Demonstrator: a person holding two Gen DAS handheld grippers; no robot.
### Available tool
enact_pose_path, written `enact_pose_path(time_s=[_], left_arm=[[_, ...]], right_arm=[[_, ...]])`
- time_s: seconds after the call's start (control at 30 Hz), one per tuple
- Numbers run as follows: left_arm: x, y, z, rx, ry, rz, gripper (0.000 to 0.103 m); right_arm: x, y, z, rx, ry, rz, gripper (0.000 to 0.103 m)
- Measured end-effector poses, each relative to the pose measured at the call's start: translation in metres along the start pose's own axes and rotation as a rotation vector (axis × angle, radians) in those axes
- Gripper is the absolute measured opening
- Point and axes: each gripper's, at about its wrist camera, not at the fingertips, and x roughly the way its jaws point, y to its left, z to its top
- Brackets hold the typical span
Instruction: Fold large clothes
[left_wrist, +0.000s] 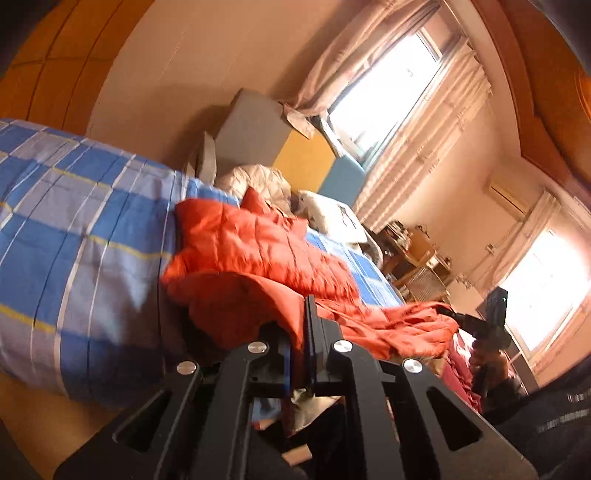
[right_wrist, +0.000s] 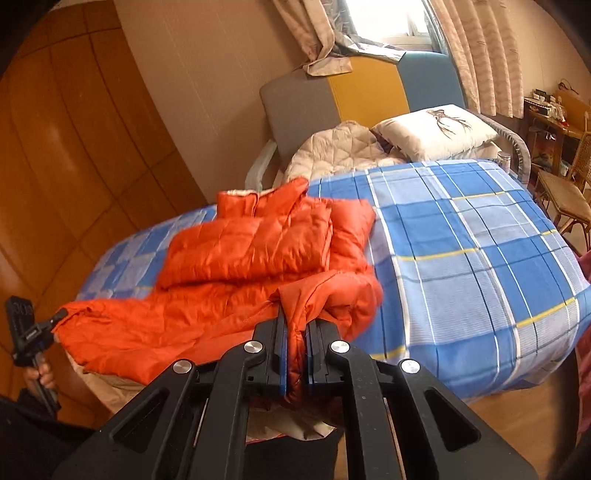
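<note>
An orange quilted jacket (left_wrist: 258, 251) lies on the bed, its sleeves folded over the body and its collar toward the headboard. In the left wrist view my left gripper (left_wrist: 301, 325) is shut on the jacket's near hem, and orange fabric drapes over its left finger. In the right wrist view my right gripper (right_wrist: 295, 321) is shut on a bunch of the same hem of the jacket (right_wrist: 251, 251). The hem hangs lifted between the two grippers. Each view shows the other gripper: the right gripper (left_wrist: 448, 312) at the far right, the left gripper (right_wrist: 61, 315) at the far left with a hand below it.
The bed (right_wrist: 461, 240) has a blue plaid sheet. A white pillow (right_wrist: 436, 129) and a beige quilt (right_wrist: 340, 147) lie by the grey, yellow and blue headboard (right_wrist: 365, 92). Wooden wardrobe doors (right_wrist: 74, 147) stand left, a wicker chair (right_wrist: 565, 192) right.
</note>
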Motion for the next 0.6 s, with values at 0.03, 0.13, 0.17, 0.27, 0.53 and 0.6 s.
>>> enact_pose_path(time_s=[0.03, 0.13, 0.17, 0.27, 0.53, 0.6], left_arm=[[0.008, 0.002, 0.009, 0.006, -0.002, 0.009, 0.006], [0.025, 0.005, 0.025, 0.012, -0.005, 0.021, 0.006], [0.033, 0.007, 0.032, 0.012, -0.007, 0.035, 0.006], [0.054, 0.011, 0.048, 0.006, 0.002, 0.058, 0.006], [0.133, 0.043, 0.097, -0.049, 0.060, 0.149, 0.009], [0.147, 0.049, 0.106, -0.065, 0.066, 0.168, 0.011]], right_arm=[[0.006, 0.000, 0.005, 0.005, -0.006, -0.009, 0.006], [0.025, -0.003, 0.018, 0.027, -0.016, -0.026, 0.006], [0.032, -0.004, 0.022, 0.039, -0.018, -0.035, 0.006], [0.053, -0.007, 0.035, 0.064, -0.029, -0.056, 0.006], [0.127, -0.018, 0.085, 0.104, 0.002, -0.125, 0.007], [0.145, -0.023, 0.095, 0.124, 0.021, -0.128, 0.010]])
